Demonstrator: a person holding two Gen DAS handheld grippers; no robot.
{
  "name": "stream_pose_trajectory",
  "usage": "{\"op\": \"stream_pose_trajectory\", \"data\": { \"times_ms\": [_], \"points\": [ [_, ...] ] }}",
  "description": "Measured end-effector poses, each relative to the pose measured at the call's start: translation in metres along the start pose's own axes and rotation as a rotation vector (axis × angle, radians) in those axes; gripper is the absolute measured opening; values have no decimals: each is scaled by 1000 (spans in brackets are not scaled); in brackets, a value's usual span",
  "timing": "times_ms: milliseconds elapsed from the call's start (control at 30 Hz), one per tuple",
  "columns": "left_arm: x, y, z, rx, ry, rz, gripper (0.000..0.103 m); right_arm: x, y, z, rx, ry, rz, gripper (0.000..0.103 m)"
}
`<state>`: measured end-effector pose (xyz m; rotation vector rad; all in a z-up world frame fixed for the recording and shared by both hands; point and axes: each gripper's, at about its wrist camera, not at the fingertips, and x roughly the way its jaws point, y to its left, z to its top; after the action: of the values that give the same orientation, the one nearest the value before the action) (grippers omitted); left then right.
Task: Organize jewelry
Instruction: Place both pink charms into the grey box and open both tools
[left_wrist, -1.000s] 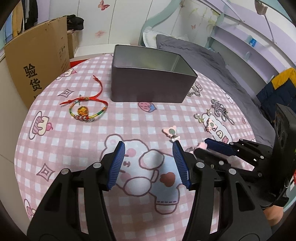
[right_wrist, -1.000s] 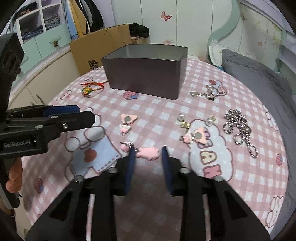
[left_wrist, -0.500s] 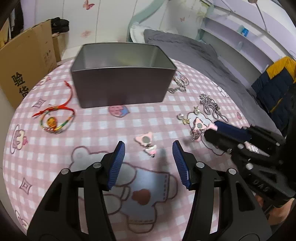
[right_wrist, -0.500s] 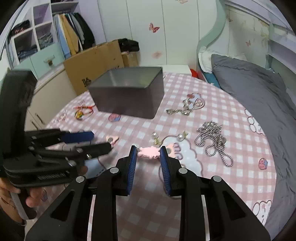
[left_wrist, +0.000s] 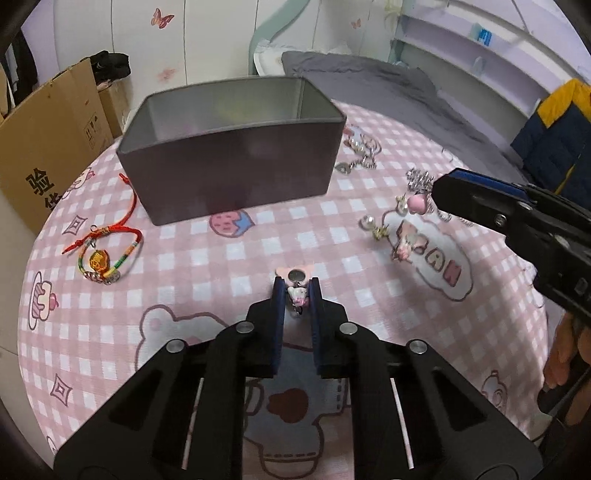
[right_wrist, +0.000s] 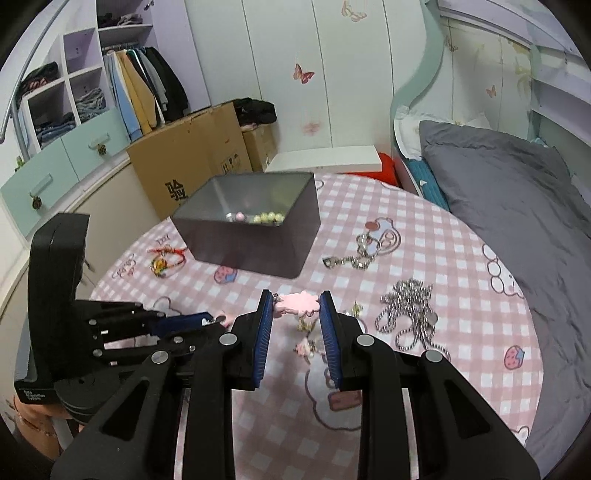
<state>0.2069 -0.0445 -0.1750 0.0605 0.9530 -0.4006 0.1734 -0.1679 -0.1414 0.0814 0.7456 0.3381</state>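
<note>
Left claw (left_wrist: 296, 291): jaws have just been closing and now stand nearly together, clenched on a small pink-and-white charm (left_wrist: 297, 294) that lies on the pink checked tabletop (left_wrist: 221, 266); the charm's round metal disc shows just beyond the fingertips. Right claw (right_wrist: 296, 307): jaws part-way closed, grasping a flat pink cloud-shaped charm (right_wrist: 298, 303) by its two ends, held clear above the tabletop. Grey metal tin (left_wrist: 236, 177): open-topped, standing at the far side of the tabletop; the right wrist view shows beads lying in it. Loose jewelry on the cloth: a red-and-multicoloured cord bracelet (left_wrist: 101, 254) left of the tin, a silver chain (right_wrist: 406, 317) to the right near the bed's grey cover (right_wrist: 517, 206), and a keychain (right_wrist: 354, 258) just beside the tin's right end.
</note>
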Motion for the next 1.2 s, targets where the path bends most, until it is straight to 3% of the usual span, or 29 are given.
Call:
{"op": "stream_pose_trajectory", "data": {
  "times_ms": [300, 433, 667, 1200],
  "points": [
    [-49, 21, 41, -46, -146, -130, 13, 5, 6, 38, -5, -50, 28, 24],
    [-54, 31, 66, -53, -186, -108, 13, 16, 12, 54, -9, -60, 50, 24],
    [-31, 51, 95, -74, -172, -95, 13, 37, 22, 70, -24, -49, 63, 24],
    [3, 64, 106, -94, -127, -40, 13, 68, 22, 73, -15, -2, 62, 24]
  ]
}}
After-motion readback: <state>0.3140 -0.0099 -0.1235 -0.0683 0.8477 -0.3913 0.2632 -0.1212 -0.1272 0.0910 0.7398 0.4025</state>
